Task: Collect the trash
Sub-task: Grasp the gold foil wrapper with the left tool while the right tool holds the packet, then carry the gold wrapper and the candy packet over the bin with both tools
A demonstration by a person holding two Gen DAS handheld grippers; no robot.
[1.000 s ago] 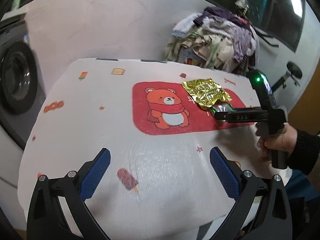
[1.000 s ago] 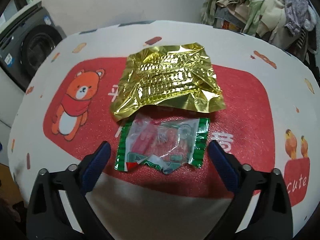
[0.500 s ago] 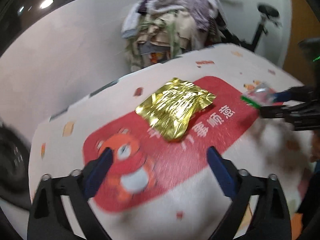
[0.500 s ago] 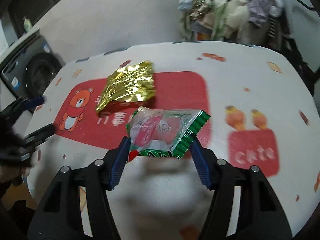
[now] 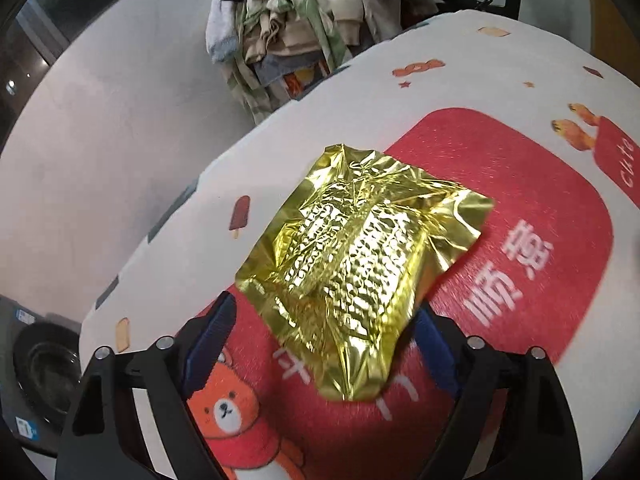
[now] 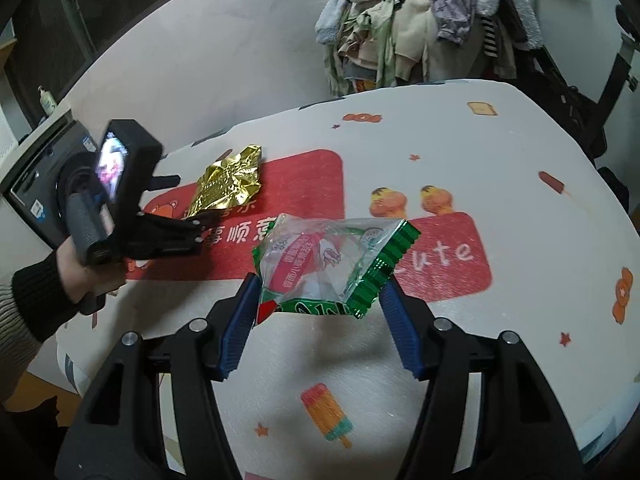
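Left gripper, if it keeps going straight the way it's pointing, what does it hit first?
The gold foil wrapper. It lies on the table mat with its near end already between the open fingers of the left gripper, so pushing on would likely meet it at once, though its height above the mat is unclear.

We count two wrappers: one gold foil wrapper [image 5: 360, 264] and one clear green-edged wrapper [image 6: 332, 264]. We see two hand-held grippers, the left [image 5: 320, 344] and the right [image 6: 318, 316], one table [image 6: 540, 128], one washing machine [image 5: 36, 364], one heap of clothes [image 6: 420, 24] and one bottle [image 6: 47, 100].
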